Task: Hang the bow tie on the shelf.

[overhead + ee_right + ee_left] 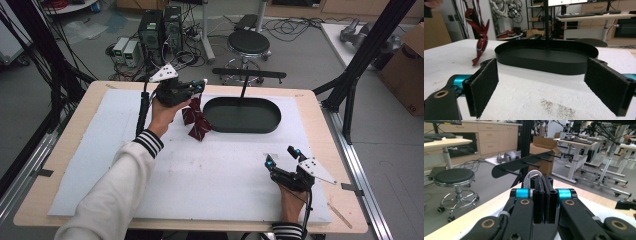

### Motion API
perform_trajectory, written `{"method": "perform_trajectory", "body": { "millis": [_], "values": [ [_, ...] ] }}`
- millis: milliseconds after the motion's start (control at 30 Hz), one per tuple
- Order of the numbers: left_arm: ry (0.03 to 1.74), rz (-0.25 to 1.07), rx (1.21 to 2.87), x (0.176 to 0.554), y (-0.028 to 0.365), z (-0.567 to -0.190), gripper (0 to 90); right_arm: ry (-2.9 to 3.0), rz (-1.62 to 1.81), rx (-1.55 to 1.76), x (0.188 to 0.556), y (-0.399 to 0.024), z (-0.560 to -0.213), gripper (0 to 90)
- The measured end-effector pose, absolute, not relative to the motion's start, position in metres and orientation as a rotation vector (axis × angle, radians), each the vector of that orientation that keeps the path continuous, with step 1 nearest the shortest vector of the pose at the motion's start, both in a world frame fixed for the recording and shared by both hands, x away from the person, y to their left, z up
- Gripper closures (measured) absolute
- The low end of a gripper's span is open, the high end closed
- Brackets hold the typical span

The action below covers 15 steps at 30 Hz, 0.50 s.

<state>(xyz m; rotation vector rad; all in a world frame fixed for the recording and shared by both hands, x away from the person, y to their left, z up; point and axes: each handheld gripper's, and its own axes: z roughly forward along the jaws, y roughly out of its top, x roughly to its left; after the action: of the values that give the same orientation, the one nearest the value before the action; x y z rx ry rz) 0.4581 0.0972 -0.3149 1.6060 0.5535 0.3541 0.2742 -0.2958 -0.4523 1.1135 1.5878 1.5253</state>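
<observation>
Left gripper (198, 88) clamped on red ribbon (196, 120) beside tray (272, 121); right gripper (283, 156) apart over bare mat (210, 175).

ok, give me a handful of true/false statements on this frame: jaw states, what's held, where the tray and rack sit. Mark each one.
1. The left gripper has its jaws shut on a white loop. True.
2. The red patterned item lies inside the black oval tray. False: it hangs from the left gripper beside the tray, outside its rim.
3. The right gripper has its jaws wide open with nothing between them. True.
4. The right gripper is lifted over the tray. False: it sits low over the white mat, nearer the person than the tray.
5. A black peg rack stands on a post rising from the tray. True.
</observation>
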Motion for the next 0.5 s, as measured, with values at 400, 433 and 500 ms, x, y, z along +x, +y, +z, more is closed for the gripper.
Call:
{"method": "perform_trajectory", "body": {
  "millis": [400, 433, 500],
  "values": [
    [0.555, 0.383, 1.633, 0.481, 0.075, -0.299, 87.6, 1.586, 1.529, 1.116, 0.274, -0.297, -0.452, 11.3],
    [0.552, 0.393, 1.638, 0.482, 0.073, -0.297, 87.6, 1.587, 1.529, 1.115, 0.274, -0.297, -0.452, 11.3],
    [0.552, 0.398, 1.635, 0.486, 0.072, -0.291, 87.6, 1.586, 1.529, 1.116, 0.274, -0.297, -0.452, 11.3]
  ]
}}
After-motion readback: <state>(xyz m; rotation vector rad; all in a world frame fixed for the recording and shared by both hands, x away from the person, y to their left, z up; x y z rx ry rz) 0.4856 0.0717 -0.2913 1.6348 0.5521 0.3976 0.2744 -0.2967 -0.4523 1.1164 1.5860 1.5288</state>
